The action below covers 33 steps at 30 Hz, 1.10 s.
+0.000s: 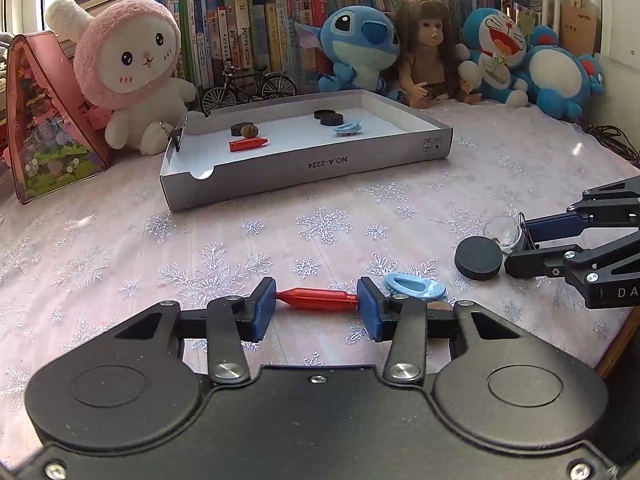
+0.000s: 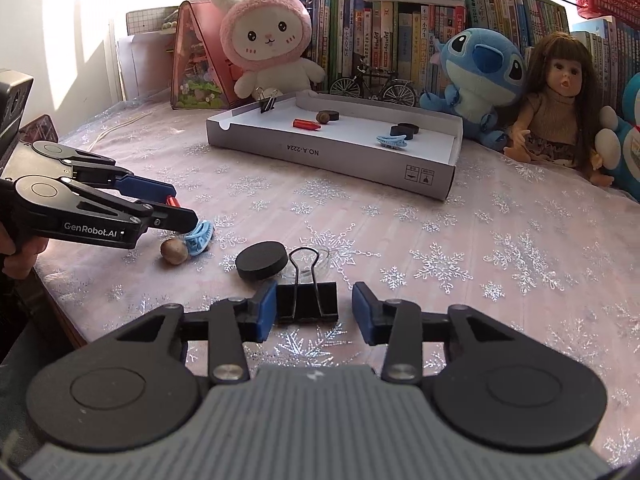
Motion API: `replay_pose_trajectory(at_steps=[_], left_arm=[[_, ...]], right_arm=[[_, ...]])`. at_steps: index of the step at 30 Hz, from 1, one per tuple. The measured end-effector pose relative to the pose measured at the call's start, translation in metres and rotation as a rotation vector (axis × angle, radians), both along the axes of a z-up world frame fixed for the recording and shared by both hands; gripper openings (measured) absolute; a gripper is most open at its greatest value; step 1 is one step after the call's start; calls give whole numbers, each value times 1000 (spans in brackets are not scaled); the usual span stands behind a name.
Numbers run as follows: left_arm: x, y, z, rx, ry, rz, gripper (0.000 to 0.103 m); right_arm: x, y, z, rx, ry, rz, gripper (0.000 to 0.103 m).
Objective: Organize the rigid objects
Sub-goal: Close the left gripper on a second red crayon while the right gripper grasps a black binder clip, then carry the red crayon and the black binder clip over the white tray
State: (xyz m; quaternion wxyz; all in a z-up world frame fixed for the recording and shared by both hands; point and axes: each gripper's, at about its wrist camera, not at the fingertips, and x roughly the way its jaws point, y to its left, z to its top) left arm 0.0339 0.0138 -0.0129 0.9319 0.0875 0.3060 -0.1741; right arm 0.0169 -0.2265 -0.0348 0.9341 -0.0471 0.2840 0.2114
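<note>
left tongs (image 1: 317, 304) marked "GenRobot.AI" grip red crayon (image 1: 317, 299) end to end | right tongs (image 2: 314, 308) wide around black binder clip (image 2: 307, 302) | box (image 1: 304, 170) ahead reads "NO.A-2224"

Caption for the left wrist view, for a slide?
Left gripper closed end-to-end on a red crayon; gray tray waits beyond.

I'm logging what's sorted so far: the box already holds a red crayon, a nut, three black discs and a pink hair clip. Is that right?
One detail is off: the hair clip in the box is light blue, not pink, as the right wrist view shows. The red crayon, the nut and the three black discs are there as you say.
</note>
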Motion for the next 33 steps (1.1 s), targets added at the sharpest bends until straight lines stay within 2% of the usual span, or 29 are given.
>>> replay_pose_trajectory(at_steps=[4, 23, 33], left_arm=[[3, 2, 2, -12, 10, 24, 42], [16, 7, 10, -45, 14, 90, 42], [34, 4, 20, -89, 19, 98, 42]], right_arm=[[4, -5, 0, 9, 2, -39, 38], [18, -25, 5, 51, 8, -222, 38], [27, -25, 11, 80, -2, -249, 38]])
